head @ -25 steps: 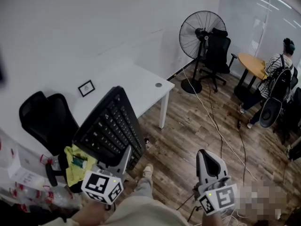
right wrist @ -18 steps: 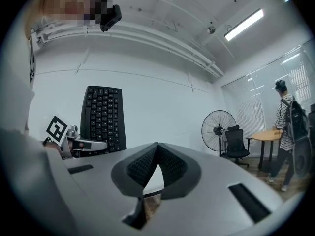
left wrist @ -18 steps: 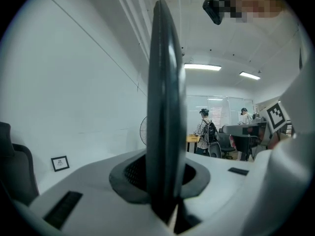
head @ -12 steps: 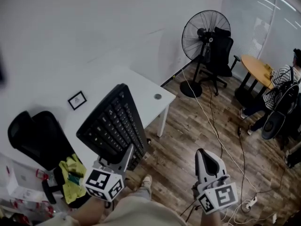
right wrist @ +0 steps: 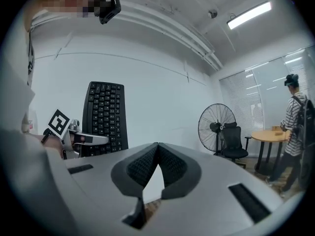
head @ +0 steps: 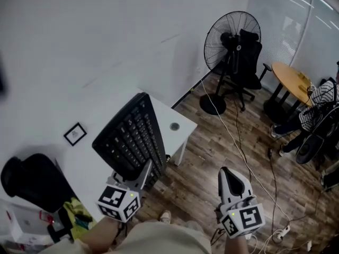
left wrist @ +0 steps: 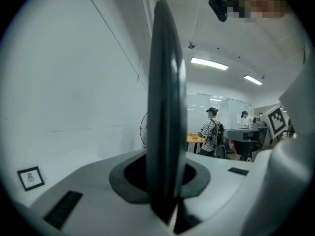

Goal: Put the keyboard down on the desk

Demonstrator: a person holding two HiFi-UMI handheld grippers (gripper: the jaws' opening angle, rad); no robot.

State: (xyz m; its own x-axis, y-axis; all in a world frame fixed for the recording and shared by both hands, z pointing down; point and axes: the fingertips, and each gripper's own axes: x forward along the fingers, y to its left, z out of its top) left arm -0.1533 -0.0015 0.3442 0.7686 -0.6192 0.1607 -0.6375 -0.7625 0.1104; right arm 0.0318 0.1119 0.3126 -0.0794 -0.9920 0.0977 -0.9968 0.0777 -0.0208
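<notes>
One keyboard (head: 131, 139) is up in the air, tipped up on end. The left claw (head: 142, 172) pinches its bottom edge, with the jaws only a little apart and the keyboard between them. The right claw (head: 226, 174) is closed with nothing in it and hangs over the floor.

A second ago the white surface (head: 180, 135) sat higher in the head view. Now it has slid down and sits right behind the keyboard. The little frame (head: 75, 134) and the near chair (head: 32, 181) have slid down and to the left too. The hold on the keyboard looks the same. I think the person is walking up to the surface. The keyboard is not down yet, so it still has to be laid flat and let go.

Count them:
- one keyboard
- two claws
- one surface
- one frame
- one fan (head: 229, 33)
- two black chairs, the second (head: 246, 57) by the fan
- one round table (head: 291, 78)
</notes>
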